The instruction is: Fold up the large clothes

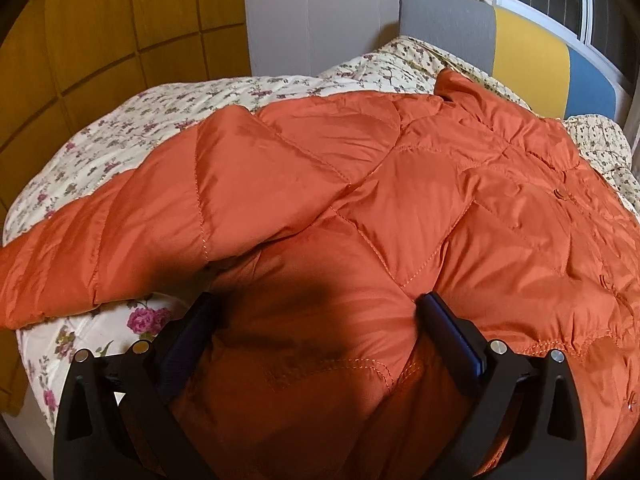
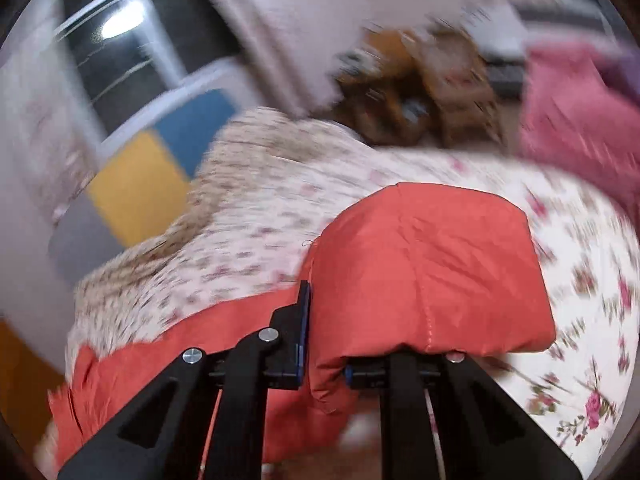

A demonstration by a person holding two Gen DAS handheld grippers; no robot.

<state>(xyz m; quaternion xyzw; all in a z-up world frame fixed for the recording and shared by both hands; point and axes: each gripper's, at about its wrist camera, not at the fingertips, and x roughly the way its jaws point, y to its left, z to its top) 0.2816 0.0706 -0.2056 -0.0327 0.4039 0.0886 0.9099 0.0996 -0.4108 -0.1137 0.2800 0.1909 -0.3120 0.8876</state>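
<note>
My right gripper (image 2: 326, 340) is clamped on a fold of the orange jacket (image 2: 432, 272) – cloth bulges toward 1 o'clock. My left gripper (image 1: 316, 312) stands wide open, jacket (image 1: 360, 200) between its fingers, spread over the floral bedspread (image 1: 100, 152) at 10 o'clock.

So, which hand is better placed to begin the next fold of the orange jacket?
Right, probably: the right gripper is shut on a jacket edge. The left gripper only straddles fabric, open.
</note>
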